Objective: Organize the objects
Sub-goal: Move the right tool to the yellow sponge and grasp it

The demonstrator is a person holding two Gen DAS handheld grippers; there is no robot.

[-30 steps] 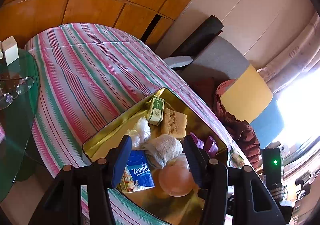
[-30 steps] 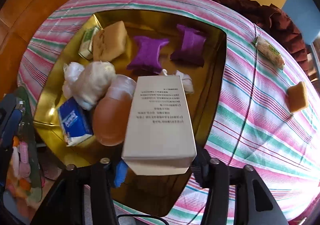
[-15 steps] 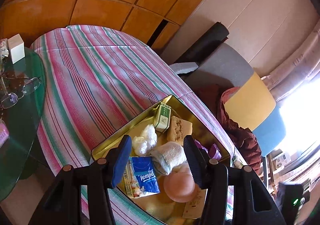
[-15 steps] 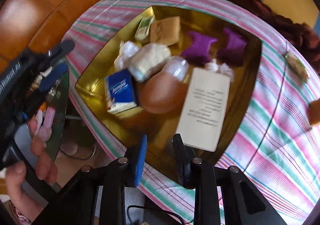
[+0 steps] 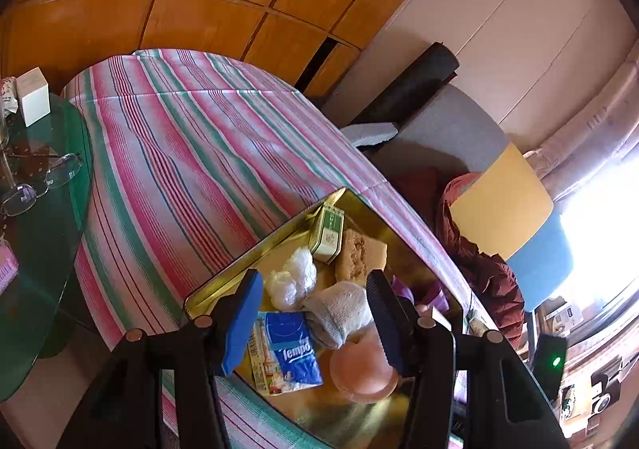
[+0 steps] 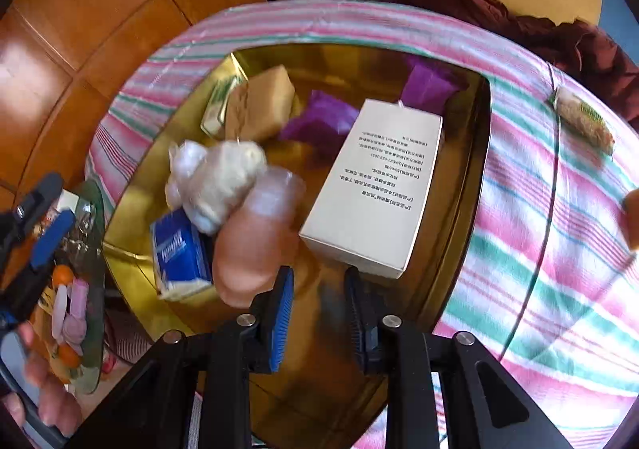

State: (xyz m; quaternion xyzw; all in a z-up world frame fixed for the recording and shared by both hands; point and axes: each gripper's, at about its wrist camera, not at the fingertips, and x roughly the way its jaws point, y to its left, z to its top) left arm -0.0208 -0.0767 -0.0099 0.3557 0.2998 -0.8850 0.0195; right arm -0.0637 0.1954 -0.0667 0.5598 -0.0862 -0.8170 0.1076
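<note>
I am holding both my right gripper point(image 6: 319, 313) and left gripper point(image 5: 315, 317) parted and empty; the white box point(image 6: 375, 185) is lying in the gold tray point(image 6: 131, 217), leaning on the pink bottle point(image 6: 255, 233), so it may slide.

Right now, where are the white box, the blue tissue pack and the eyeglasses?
white box point(image 6: 379, 185): right wrist view, middle of its printed top face.
blue tissue pack point(image 5: 293, 353): left wrist view, on its blue front.
eyeglasses point(image 5: 40, 183): left wrist view, near the bridge.
</note>
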